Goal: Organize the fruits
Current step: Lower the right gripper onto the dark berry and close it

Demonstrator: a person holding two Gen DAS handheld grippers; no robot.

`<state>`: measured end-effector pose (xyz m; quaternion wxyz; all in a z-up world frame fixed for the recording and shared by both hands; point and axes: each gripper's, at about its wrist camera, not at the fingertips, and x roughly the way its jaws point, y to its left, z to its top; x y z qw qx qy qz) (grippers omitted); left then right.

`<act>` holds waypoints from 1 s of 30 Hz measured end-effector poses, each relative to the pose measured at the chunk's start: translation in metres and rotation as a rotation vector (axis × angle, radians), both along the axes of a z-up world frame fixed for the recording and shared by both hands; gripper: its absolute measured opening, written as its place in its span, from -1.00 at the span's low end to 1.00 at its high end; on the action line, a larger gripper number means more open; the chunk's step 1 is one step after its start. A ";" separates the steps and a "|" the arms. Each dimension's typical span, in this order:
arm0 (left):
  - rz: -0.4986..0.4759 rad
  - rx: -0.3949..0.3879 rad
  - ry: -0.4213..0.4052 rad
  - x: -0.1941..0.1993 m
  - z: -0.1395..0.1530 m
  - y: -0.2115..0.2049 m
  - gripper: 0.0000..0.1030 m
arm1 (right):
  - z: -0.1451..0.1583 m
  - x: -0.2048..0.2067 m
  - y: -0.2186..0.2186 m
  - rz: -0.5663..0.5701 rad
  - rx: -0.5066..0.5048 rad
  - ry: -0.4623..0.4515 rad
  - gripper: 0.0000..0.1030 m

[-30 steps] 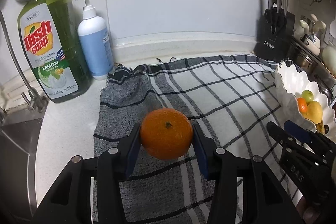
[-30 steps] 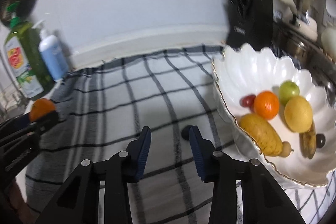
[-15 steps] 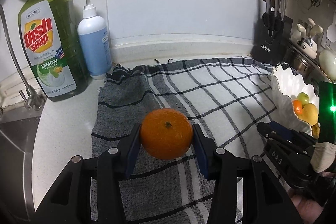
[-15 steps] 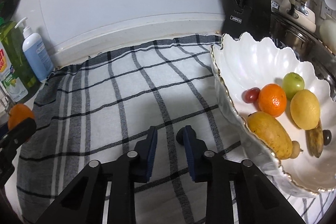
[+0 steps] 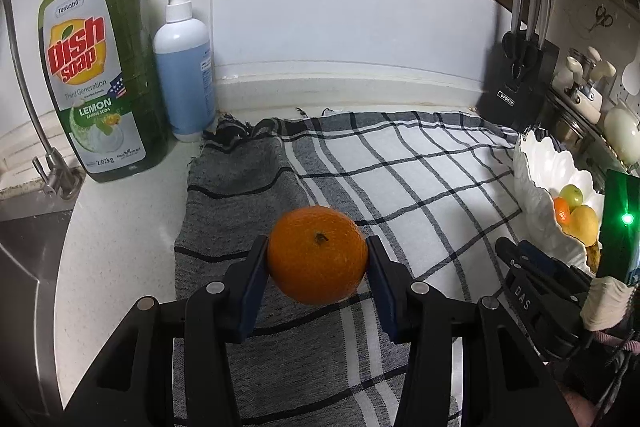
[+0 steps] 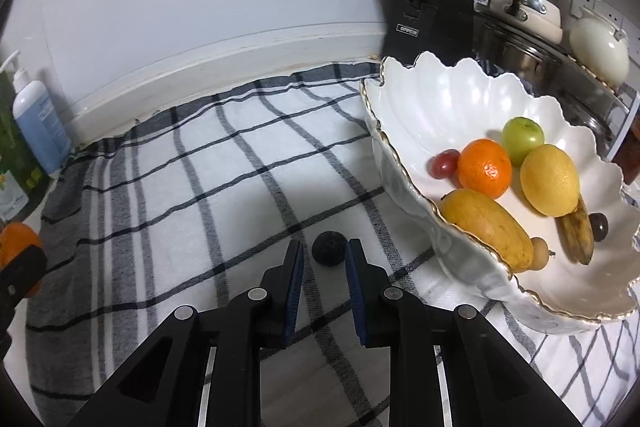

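My left gripper [image 5: 317,261] is shut on an orange [image 5: 317,255] and holds it above the checked cloth [image 5: 400,187]. The orange also shows at the left edge of the right wrist view [image 6: 18,241]. My right gripper [image 6: 323,259] is partly open, with its fingertips either side of a small dark round fruit [image 6: 329,247] that lies on the cloth [image 6: 200,187]; I see no contact. The white scalloped bowl [image 6: 420,115] at the right holds an orange, a green apple, a lemon, a mango, a banana and small fruits.
A green dish soap bottle [image 5: 102,79] and a blue pump bottle [image 5: 184,67] stand at the back left beside the sink [image 5: 24,267] and tap. A black knife block [image 6: 432,3] and metal pots stand behind the bowl. A white wall backs the counter.
My right gripper has narrowed and moved forward until the dark fruit sits between its fingertips. My left gripper still holds the orange and has shifted a little to the left.
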<state>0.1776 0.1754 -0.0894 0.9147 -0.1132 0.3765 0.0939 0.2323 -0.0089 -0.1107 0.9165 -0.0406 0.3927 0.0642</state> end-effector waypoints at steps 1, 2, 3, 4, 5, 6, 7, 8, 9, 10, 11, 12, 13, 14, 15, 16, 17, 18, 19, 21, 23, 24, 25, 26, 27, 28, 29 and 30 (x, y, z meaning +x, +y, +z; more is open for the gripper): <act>0.001 -0.001 0.001 0.000 0.000 0.000 -0.09 | -0.001 0.001 0.001 -0.003 -0.009 0.003 -0.55; 0.000 -0.002 0.002 0.000 -0.001 0.001 -0.09 | -0.002 0.003 0.002 -0.007 -0.015 0.007 -0.55; 0.001 -0.004 0.002 -0.001 -0.001 0.001 -0.09 | -0.003 0.005 0.002 -0.008 -0.023 0.016 -0.55; 0.001 -0.003 0.001 -0.001 0.000 0.001 -0.09 | -0.005 0.007 0.003 -0.010 -0.026 0.022 -0.55; 0.001 -0.002 0.000 -0.001 0.000 0.001 -0.09 | -0.006 0.009 0.003 -0.014 -0.030 0.027 -0.55; 0.001 -0.002 -0.001 -0.001 0.000 0.001 -0.09 | -0.006 0.010 0.003 -0.014 -0.028 0.028 -0.55; 0.001 -0.002 -0.002 -0.001 0.000 0.001 -0.09 | -0.006 0.010 0.003 -0.013 -0.027 0.025 -0.55; 0.001 -0.003 -0.001 -0.001 0.000 0.002 -0.09 | -0.005 0.011 0.004 -0.012 -0.031 0.024 -0.55; 0.001 -0.005 0.000 -0.001 0.000 0.002 -0.09 | -0.006 0.012 0.004 -0.012 -0.032 0.026 -0.55; 0.002 -0.005 0.001 -0.001 0.000 0.001 -0.09 | -0.006 0.013 0.005 -0.012 -0.033 0.028 -0.55; 0.001 -0.006 0.002 -0.001 0.000 0.002 -0.09 | -0.007 0.013 0.005 -0.012 -0.034 0.032 -0.55; 0.002 -0.005 0.002 -0.001 0.000 0.001 -0.09 | -0.007 0.014 0.005 -0.012 -0.034 0.035 -0.55; 0.001 -0.005 0.002 -0.001 0.000 0.001 -0.09 | -0.007 0.014 0.004 -0.011 -0.035 0.038 -0.55; 0.000 -0.006 0.002 -0.001 0.000 0.001 -0.09 | -0.008 0.014 0.004 -0.011 -0.034 0.039 -0.58; -0.002 -0.006 0.002 -0.001 0.000 0.001 -0.09 | -0.007 0.014 0.004 -0.010 -0.033 0.038 -0.59; -0.002 -0.006 0.002 -0.001 0.000 0.001 -0.09 | -0.007 0.013 0.004 -0.013 -0.042 0.044 -0.60; -0.003 -0.006 0.002 -0.001 0.000 0.001 -0.09 | -0.007 0.013 0.004 -0.011 -0.040 0.044 -0.60; -0.002 -0.006 0.001 -0.001 0.000 0.001 -0.09 | -0.007 0.012 0.004 -0.009 -0.039 0.043 -0.60; -0.001 -0.006 0.001 -0.001 0.000 0.001 -0.09 | -0.006 0.011 0.004 -0.005 -0.035 0.042 -0.60; 0.002 -0.007 0.000 -0.001 -0.001 0.002 -0.09 | -0.004 0.007 0.004 0.002 -0.029 0.036 -0.61; 0.004 -0.008 0.001 -0.001 -0.001 0.003 -0.09 | -0.002 0.004 0.003 0.010 -0.024 0.030 -0.61; 0.004 -0.007 0.000 -0.001 0.000 0.003 -0.09 | 0.000 0.002 0.002 0.013 -0.018 0.028 -0.61; 0.003 -0.005 -0.002 -0.001 0.000 0.004 -0.09 | 0.003 -0.001 0.002 0.019 -0.011 0.025 -0.61; 0.002 -0.002 -0.004 -0.002 0.001 0.004 -0.09 | 0.005 -0.003 0.001 0.023 -0.006 0.024 -0.61; 0.002 0.002 -0.007 -0.002 0.001 0.003 -0.09 | 0.007 -0.005 0.001 0.027 0.002 0.022 -0.61; 0.001 0.004 -0.009 -0.002 0.002 0.003 -0.09 | 0.010 -0.008 0.000 0.032 0.010 0.019 -0.61; 0.001 0.008 -0.012 -0.003 0.003 0.002 -0.09 | 0.012 -0.012 -0.001 0.038 0.016 0.017 -0.61; 0.000 0.013 -0.014 -0.003 0.003 0.001 -0.09 | 0.014 -0.014 -0.001 0.041 0.019 0.015 -0.61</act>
